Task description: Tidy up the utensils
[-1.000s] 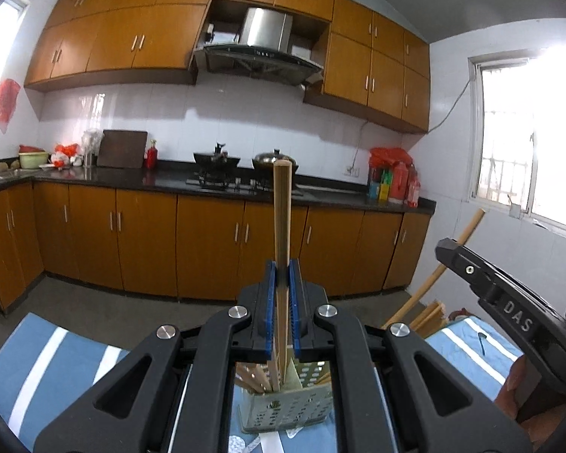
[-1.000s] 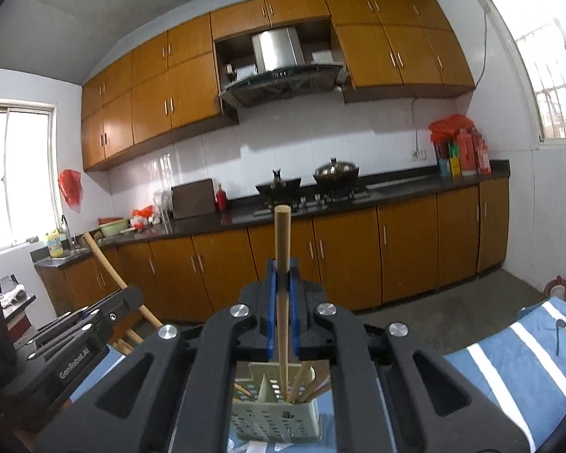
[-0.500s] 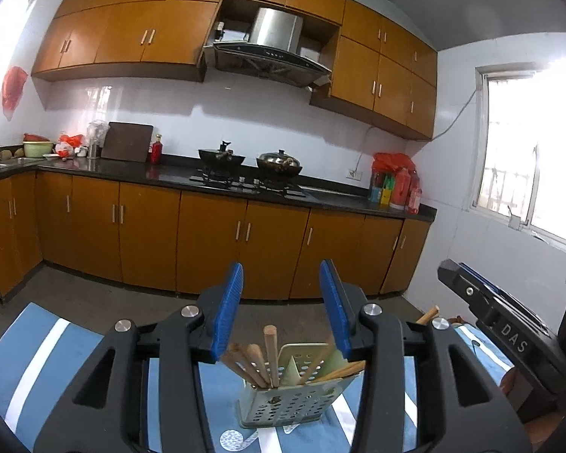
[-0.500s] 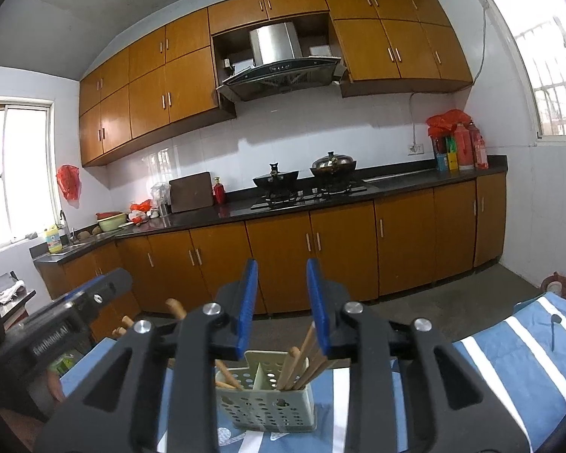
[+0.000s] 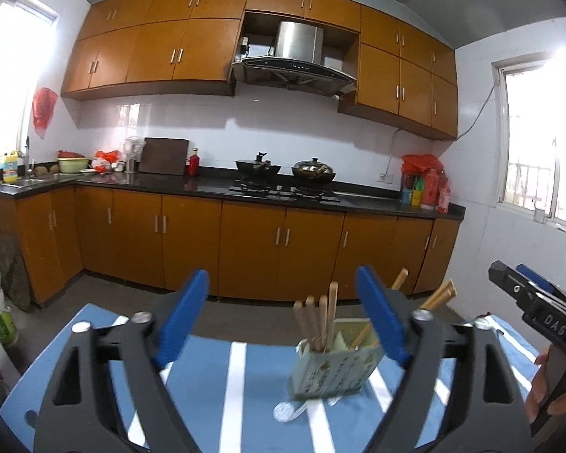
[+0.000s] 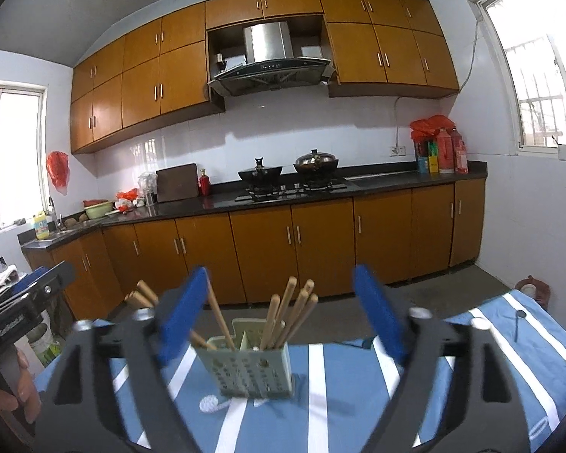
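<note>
1. A pale green holder (image 6: 254, 364) stands upright on the bench, on a blue cloth with white stripes (image 6: 343, 389).
2. Wooden chopsticks (image 6: 283, 315) stick up out of the holder, leaning a bit.
3. The left gripper (image 5: 283, 321) is near the holder. Its blue jaws have just been opening and now stand wide apart, holding nothing.
4. The right gripper (image 6: 281, 313) is also near the holder. Its jaws have just been opening too, wide apart, with nothing held.
5. Behind the holder are brown cupboards (image 6: 260, 253).
</note>
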`<action>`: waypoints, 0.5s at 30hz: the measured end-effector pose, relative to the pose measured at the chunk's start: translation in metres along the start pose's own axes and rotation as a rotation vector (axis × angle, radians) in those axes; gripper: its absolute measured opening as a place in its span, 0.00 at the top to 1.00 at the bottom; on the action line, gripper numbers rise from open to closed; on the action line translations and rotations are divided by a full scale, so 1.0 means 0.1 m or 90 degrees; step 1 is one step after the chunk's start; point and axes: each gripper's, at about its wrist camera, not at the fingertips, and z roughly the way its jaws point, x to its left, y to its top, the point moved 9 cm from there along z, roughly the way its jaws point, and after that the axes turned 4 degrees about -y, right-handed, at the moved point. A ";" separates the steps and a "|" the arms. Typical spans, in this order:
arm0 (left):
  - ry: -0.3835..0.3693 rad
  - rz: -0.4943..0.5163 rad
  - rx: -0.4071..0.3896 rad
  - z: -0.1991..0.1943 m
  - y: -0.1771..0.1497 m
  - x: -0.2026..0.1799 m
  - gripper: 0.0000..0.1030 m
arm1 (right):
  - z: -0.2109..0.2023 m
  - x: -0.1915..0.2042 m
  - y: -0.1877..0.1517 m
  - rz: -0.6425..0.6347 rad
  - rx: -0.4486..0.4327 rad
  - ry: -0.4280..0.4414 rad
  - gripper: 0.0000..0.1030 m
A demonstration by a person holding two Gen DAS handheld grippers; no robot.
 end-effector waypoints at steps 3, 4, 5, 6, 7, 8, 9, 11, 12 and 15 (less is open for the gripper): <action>0.010 0.026 0.002 -0.21 -0.12 -0.01 0.03 | -0.19 0.01 -0.11 -0.010 0.004 -0.005 0.04; 0.018 0.036 0.004 -0.28 -0.16 -0.01 0.02 | -0.27 0.02 -0.17 -0.016 0.006 -0.010 0.04; 0.023 0.043 0.006 -0.31 -0.19 -0.01 0.02 | -0.32 0.02 -0.22 -0.021 0.008 -0.015 0.04; 0.027 0.052 0.008 -0.37 -0.24 -0.02 0.02 | -0.39 0.02 -0.29 -0.029 0.012 -0.020 0.04; 0.030 0.061 0.010 -0.45 -0.32 -0.03 0.02 | -0.46 0.02 -0.37 -0.035 0.017 -0.022 0.04; 0.030 0.064 0.014 -0.50 -0.38 -0.03 0.02 | -0.51 0.03 -0.44 -0.040 0.023 -0.021 0.04; 0.028 0.066 0.022 -0.55 -0.46 -0.03 0.02 | -0.56 0.03 -0.51 -0.044 0.029 -0.021 0.04; 0.020 0.064 0.037 -0.65 -0.65 -0.02 0.02 | -0.67 0.03 -0.70 -0.047 0.045 -0.016 0.04; 0.022 0.064 0.044 -0.69 -0.75 0.00 0.02 | -0.72 0.04 -0.78 -0.048 0.051 -0.014 0.04; 0.024 0.071 0.070 -0.78 -1.00 0.01 0.02 | -0.84 0.04 -1.05 -0.050 0.070 -0.016 0.04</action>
